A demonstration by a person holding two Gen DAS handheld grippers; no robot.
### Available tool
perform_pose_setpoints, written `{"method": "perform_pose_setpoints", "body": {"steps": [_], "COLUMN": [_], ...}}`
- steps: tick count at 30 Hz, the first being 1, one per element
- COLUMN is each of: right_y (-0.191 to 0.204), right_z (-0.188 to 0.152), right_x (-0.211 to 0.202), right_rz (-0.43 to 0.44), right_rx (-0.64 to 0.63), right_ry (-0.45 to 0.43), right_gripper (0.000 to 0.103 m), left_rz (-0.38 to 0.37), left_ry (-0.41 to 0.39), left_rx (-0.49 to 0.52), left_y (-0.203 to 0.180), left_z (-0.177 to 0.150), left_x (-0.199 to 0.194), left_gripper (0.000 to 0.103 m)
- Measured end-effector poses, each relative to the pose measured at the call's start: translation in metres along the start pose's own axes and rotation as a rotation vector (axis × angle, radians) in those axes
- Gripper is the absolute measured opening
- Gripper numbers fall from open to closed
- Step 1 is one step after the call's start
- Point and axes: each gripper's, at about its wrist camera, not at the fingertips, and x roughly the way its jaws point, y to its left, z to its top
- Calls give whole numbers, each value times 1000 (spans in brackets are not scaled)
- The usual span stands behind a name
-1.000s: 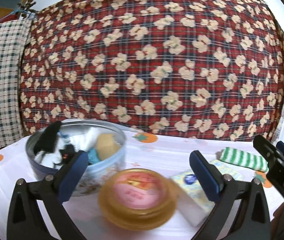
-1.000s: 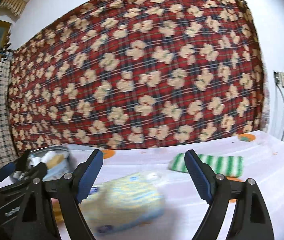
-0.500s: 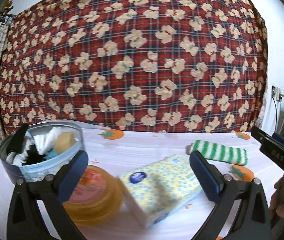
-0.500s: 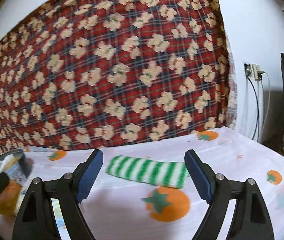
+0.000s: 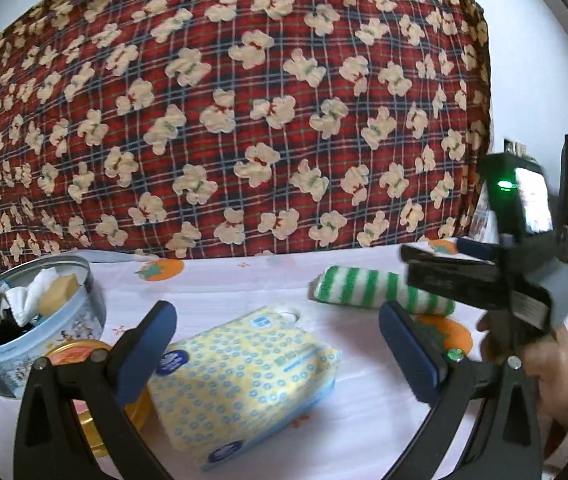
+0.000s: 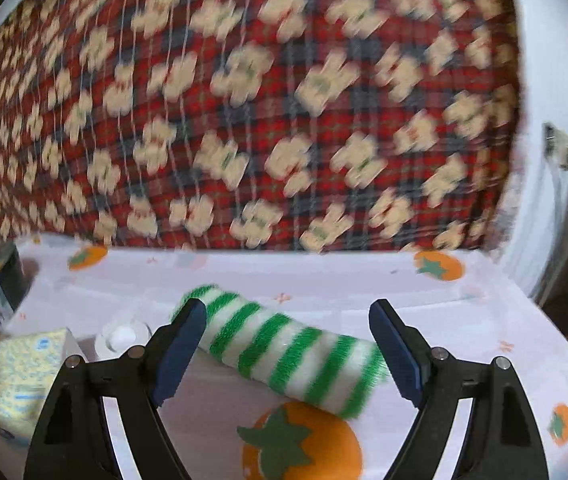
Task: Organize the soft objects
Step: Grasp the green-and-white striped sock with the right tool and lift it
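Right claw (image 6: pixel 288 344) gapes released around a fuzzy green-striped roll (image 6: pixel 284 352); left claw (image 5: pixel 275 344) released over crinkly tissue pack (image 5: pixel 243 380).

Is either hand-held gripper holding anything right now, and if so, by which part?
Nothing is held. The right hand-held gripper is open around the green striped sock, pads apart from it. The left hand-held gripper is open over the tissue pack.

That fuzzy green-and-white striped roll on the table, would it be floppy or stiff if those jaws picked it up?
The striped roll looks fuzzy and plush, so it would probably squash under a grip and sag at its ends. It seems light. Being roughly cylindrical, it might roll a little on the tablecloth if nudged sideways, though the pile likely grips.
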Motion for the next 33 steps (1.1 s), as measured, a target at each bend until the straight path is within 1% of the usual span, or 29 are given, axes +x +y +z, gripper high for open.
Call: {"method": "perform_pose_setpoints", "body": {"steps": [2, 4, 5, 8, 10, 11, 12, 17, 18, 19, 20, 21, 22, 23, 24, 25, 26, 27, 29, 31, 33], "right_y": [2, 6, 13, 25, 30, 31, 31, 22, 20, 18, 15, 11, 10, 7, 5, 4, 1, -1, -10, -26, -42], "right_z": [3, 4, 4, 1, -4, -5, -6, -6, -6, -6, -5, -5, -5, -4, -5, -4, -4, -3, 2, 11, 18], "right_x": [26, 46, 59, 86, 101, 105, 106, 108, 109, 109, 109, 109, 109, 107, 106, 104, 101, 98, 89, 71, 56], "right_rz": [64, 109, 117, 128, 113, 104, 98, 137, 145, 146, 130, 113, 108, 95, 84, 80, 74, 75, 97, 121, 113], "right_rx": [-20, -60, -106, -192, -227, -244, -261, -232, -226, -219, -213, -213, -214, -213, -208, -200, -182, -163, -99, -11, 58], "right_ry": [98, 173, 214, 313, 381, 397, 399, 414, 416, 416, 410, 405, 402, 398, 393, 389, 378, 371, 348, 299, 255], "right_gripper": [85, 85, 85, 85, 85, 85, 85, 85, 84, 80, 67, 57, 53, 44, 39, 37, 33, 31, 31, 31, 31], "left_rz": [2, -2, -1, 0, 1, 3, 3, 17, 20, 26, 31, 35, 37, 40, 41, 39, 36, 32, 13, 4, 28], "left_ry": [14, 28, 34, 45, 47, 48, 46, 50, 50, 49, 48, 47, 47, 47, 46, 45, 44, 40, 33, 44, 52], "left_rx": [-8, -20, -24, -38, -46, -49, -52, -69, -70, -71, -71, -73, -76, -78, -79, -78, -75, -72, -57, -17, 29], "left_y": [1, 2, 3, 5, 6, 6, 6, 8, 8, 8, 8, 8, 7, 7, 6, 5, 2, 0, -9, -25, -43], "left_z": [1, 2, 2, 2, 3, 3, 3, 4, 4, 4, 4, 4, 4, 4, 5, 6, 8, 10, 15, 22, 30], "left_x": [5, 11, 12, 16, 18, 18, 19, 23, 23, 23, 23, 23, 23, 23, 23, 24, 24, 25, 28, 35, 46], "left_gripper": [102, 102, 102, 102, 102, 102, 102, 102, 102, 102, 102, 102, 102, 102, 102, 102, 102, 102, 102, 102, 102]}}
